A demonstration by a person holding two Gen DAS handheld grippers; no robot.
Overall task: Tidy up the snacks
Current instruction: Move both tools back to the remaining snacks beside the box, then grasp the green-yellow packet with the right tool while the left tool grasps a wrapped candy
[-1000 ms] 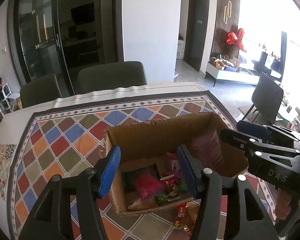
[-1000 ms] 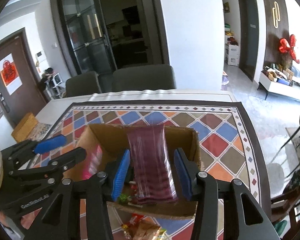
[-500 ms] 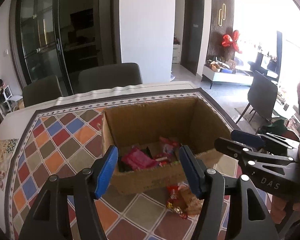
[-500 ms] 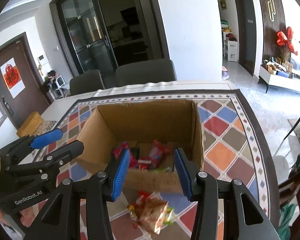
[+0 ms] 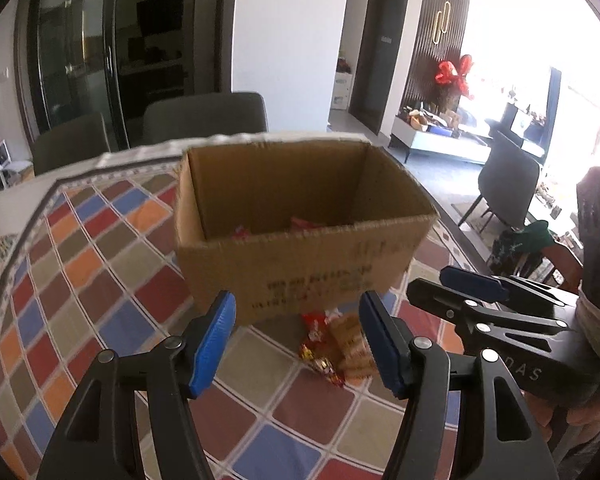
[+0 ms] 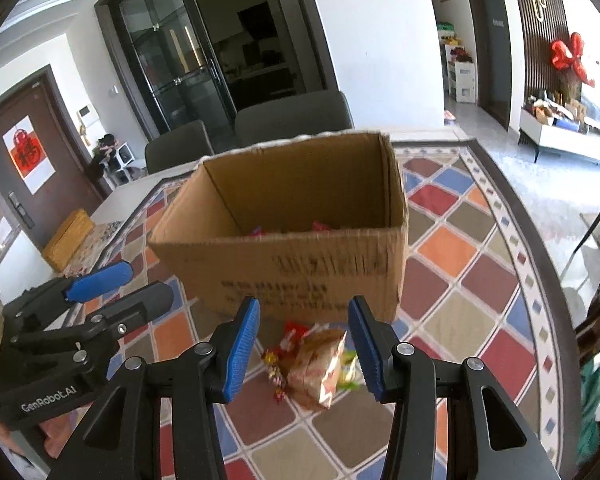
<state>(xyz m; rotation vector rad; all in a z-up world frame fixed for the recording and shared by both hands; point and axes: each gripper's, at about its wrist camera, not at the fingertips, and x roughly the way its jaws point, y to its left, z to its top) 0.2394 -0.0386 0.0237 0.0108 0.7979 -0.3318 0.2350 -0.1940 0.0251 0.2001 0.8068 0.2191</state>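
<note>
Both grippers, left (image 5: pixel 296 338) & right (image 6: pixel 302 342), were spread w/ nothing held, aimed at snack packets (image 6: pixel 320 364) lying outside the box (image 6: pixel 300 240), prob next pick.

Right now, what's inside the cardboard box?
Over the cardboard box near wall, only the tops of red snack wrappers show at the bottom. The wall hides the rest of the floor, so count and types are unknown.

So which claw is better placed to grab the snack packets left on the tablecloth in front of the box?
Right, probably. The right claw is open, with the tan snack bag framed between its fingers. The left claw sees that pile toward its right finger.
</note>
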